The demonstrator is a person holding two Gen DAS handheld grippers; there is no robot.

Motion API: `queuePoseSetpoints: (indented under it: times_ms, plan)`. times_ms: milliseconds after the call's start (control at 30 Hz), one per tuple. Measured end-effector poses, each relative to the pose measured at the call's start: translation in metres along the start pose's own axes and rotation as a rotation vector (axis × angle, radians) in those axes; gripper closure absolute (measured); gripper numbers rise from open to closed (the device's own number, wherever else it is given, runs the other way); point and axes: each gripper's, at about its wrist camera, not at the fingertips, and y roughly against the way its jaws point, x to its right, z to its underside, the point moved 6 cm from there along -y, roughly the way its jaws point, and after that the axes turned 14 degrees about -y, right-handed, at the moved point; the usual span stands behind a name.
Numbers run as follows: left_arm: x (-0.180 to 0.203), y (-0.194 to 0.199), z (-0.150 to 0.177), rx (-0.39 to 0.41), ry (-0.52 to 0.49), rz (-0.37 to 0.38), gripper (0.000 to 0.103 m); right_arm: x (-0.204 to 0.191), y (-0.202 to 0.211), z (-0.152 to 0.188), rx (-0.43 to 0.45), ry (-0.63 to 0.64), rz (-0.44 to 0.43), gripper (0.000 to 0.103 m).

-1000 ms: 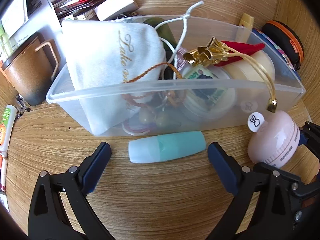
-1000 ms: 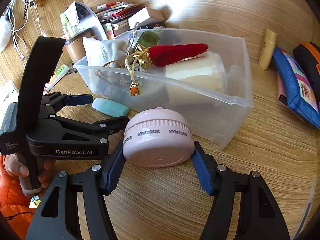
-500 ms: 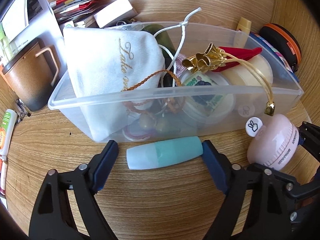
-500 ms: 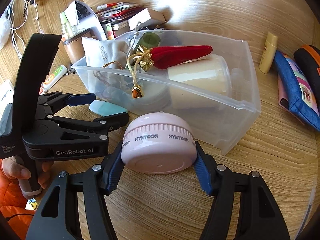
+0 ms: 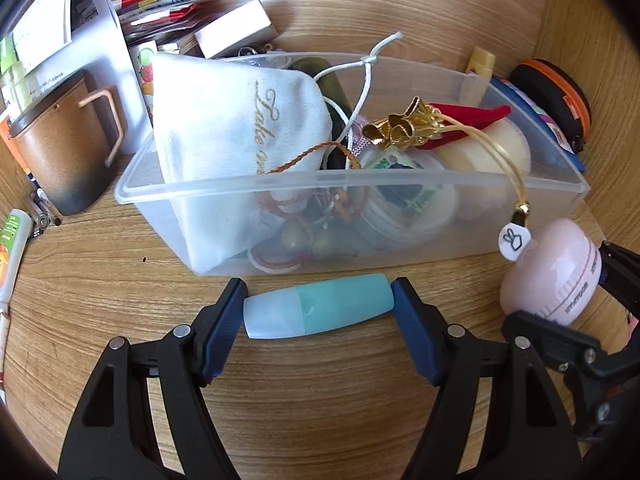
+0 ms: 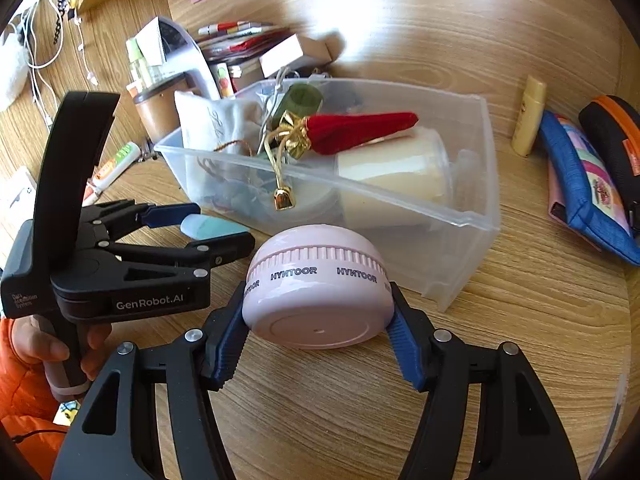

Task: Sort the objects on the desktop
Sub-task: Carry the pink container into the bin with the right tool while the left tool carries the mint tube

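Note:
A teal tube (image 5: 318, 306) lies on the wooden desk just in front of the clear plastic bin (image 5: 320, 179). My left gripper (image 5: 319, 300) straddles it lengthwise. Its jaws are closing, and the blue pads (image 5: 234, 312) touch both ends of the tube. My right gripper (image 6: 318, 300) is shut on a pink round HYNTOOR case (image 6: 316, 280), held beside the bin's near right corner (image 6: 448, 292). The left wrist view shows that case (image 5: 548, 276) at its right edge. The bin holds a white cloth pouch (image 5: 224, 128), a red velvet charm (image 6: 356, 130), a cream jar (image 6: 396, 172) and other small items.
A brown mug (image 5: 60, 152) and a grey stand (image 5: 100, 48) sit left of the bin, with pens and a white box (image 5: 236, 30) behind. A yellow tube (image 6: 530, 120), a blue pouch (image 6: 580, 184) and a black-orange case (image 6: 616, 140) lie to the right. A hand (image 6: 36, 344) in an orange sleeve holds the left gripper.
My left jaws have narrowed from wide apart onto the ends of the teal tube. My right gripper keeps its grip on the pink case, almost in the same place.

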Motion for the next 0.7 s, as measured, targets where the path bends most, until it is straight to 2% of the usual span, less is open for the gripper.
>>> queuePoseSetpoints:
  times_ms: [267, 400, 700]
  plan:
    - [-0.003, 0.024, -0.002, 0.058, -0.006, 0.006, 0.030, -0.006, 0.011, -0.003, 0.033, 0.001, 0.015, 0.043]
    - [-0.006, 0.038, -0.006, 0.094, -0.017, 0.006, 0.030, -0.010, 0.017, -0.003, 0.041, -0.006, -0.023, 0.043]
    - [-0.018, 0.065, -0.013, 0.161, -0.046, -0.009, 0.030, -0.012, 0.038, -0.016, 0.111, -0.012, 0.017, 0.043]
